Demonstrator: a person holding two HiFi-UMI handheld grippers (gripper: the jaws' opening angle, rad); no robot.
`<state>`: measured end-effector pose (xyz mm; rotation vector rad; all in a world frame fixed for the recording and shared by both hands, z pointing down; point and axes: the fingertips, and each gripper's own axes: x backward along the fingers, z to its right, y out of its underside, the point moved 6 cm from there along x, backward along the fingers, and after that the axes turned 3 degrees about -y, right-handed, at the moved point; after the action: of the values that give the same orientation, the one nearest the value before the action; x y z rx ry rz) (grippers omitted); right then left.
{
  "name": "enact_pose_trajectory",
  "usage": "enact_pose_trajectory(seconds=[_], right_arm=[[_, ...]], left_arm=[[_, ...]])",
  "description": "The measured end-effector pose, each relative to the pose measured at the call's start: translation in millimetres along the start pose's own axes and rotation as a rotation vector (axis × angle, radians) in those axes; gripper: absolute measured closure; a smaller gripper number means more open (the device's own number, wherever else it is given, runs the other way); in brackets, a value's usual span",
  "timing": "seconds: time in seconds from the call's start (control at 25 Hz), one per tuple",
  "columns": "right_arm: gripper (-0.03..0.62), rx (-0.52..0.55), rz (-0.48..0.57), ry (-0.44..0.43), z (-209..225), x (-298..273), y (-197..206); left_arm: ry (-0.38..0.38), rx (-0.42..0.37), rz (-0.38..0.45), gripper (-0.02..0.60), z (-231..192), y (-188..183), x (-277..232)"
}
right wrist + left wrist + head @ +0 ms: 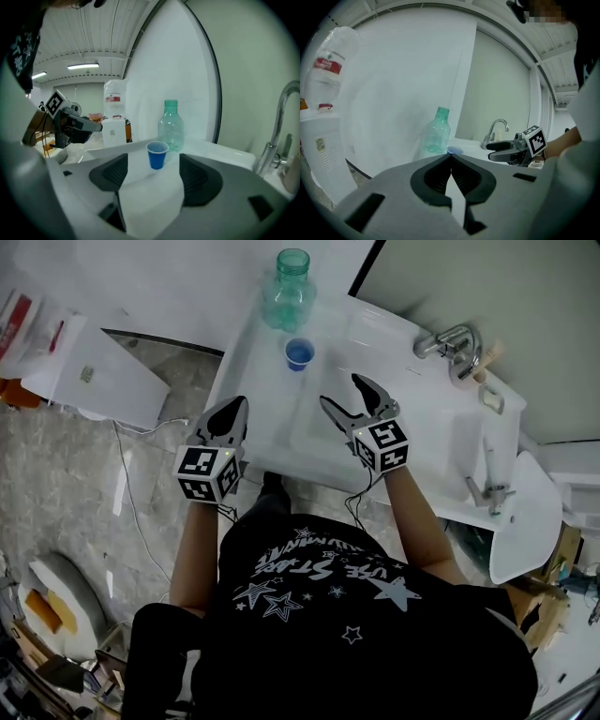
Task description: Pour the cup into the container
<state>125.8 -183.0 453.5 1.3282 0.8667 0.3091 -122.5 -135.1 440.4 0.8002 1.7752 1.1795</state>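
Right tongs [339, 390] are gaping wide toward the seemingly flimsy blue cup [299, 353] at the table's [272, 418] far edge, left tongs [241, 401] hanging shut, empty; a gentle mid-wall grip looks wisest.

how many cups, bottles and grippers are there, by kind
blue cup: 1
clear green bottle: 1
grippers: 2 (left gripper, fingers together; right gripper, fingers apart)
total: 4
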Motion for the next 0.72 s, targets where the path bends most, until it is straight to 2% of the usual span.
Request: enact_pose_trajectory(seconds=[0.52, 0.72], right_arm=[[0.252, 0.061, -0.095, -0.081, 17, -104, 19], [0.247, 0.043, -0.084, -0.121, 19, -124, 25]], left_arm=[[0.018, 0.019, -0.080, 0.572, -58, -4, -60], [0.023, 0.023, -0.111, 0.572, -68, -2, -72]])
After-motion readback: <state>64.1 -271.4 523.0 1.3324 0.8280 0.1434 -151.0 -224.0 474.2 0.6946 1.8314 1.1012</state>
